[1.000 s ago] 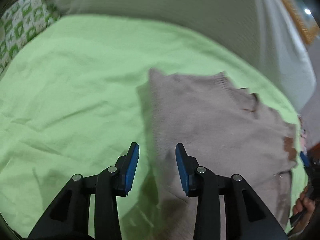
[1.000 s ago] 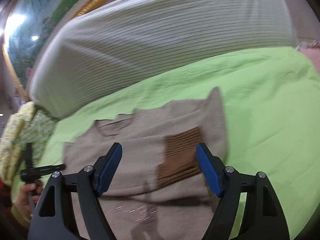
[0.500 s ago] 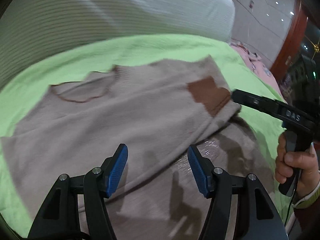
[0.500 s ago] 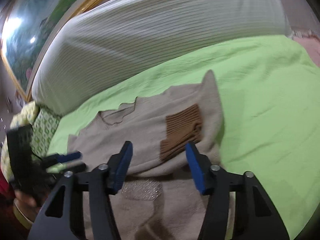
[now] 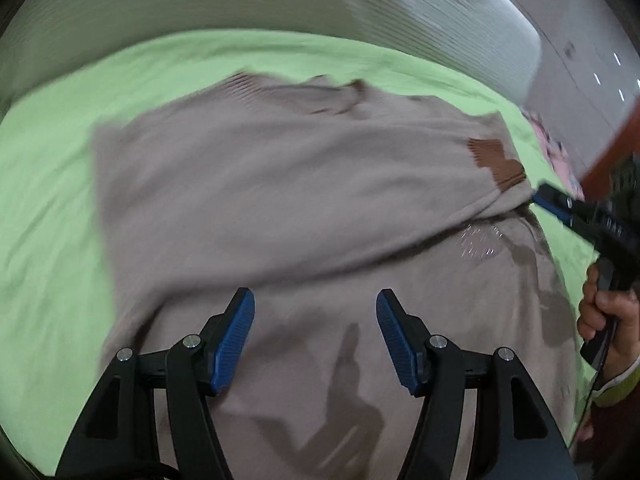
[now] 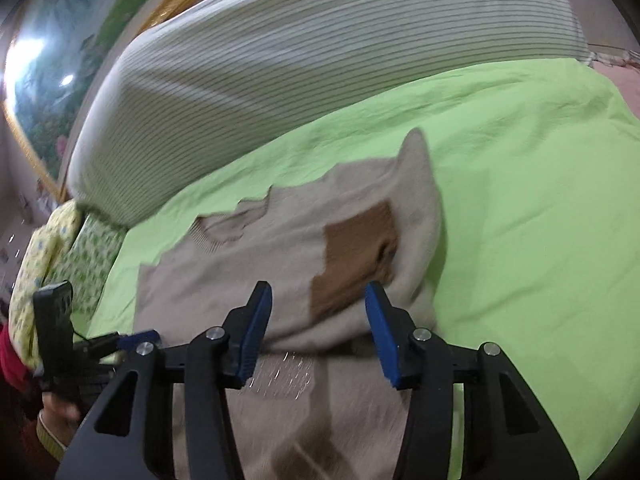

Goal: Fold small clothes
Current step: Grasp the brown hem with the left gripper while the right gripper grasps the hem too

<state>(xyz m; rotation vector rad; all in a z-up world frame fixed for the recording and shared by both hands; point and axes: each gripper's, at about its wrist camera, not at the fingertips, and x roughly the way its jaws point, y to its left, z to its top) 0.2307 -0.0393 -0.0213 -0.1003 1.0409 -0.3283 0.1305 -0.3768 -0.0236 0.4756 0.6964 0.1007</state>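
Note:
A small beige knit sweater [image 5: 280, 200] lies on the green sheet [image 5: 48, 240], with a sleeve folded across its chest ending in a brown ribbed cuff [image 5: 496, 160]. My left gripper [image 5: 314, 336] is open and empty, hovering over the sweater's lower body. My right gripper [image 6: 316, 328] is open and empty just in front of the brown cuff [image 6: 356, 256]; it also shows in the left wrist view [image 5: 560, 204] at the sweater's right edge. The left gripper shows in the right wrist view [image 6: 136, 338] at the sweater's left edge.
A striped white cushion [image 6: 320, 60] runs along the back of the sheet. A green-patterned pillow [image 6: 72, 248] lies at the left. A pink cloth [image 5: 556, 152] lies beyond the sheet's right edge. A shiny patch [image 6: 280, 376] marks the sweater's front.
The left gripper swung right from the sweater's left edge to over its body and opened wider. The right gripper narrowed its opening and moved closer to the brown cuff.

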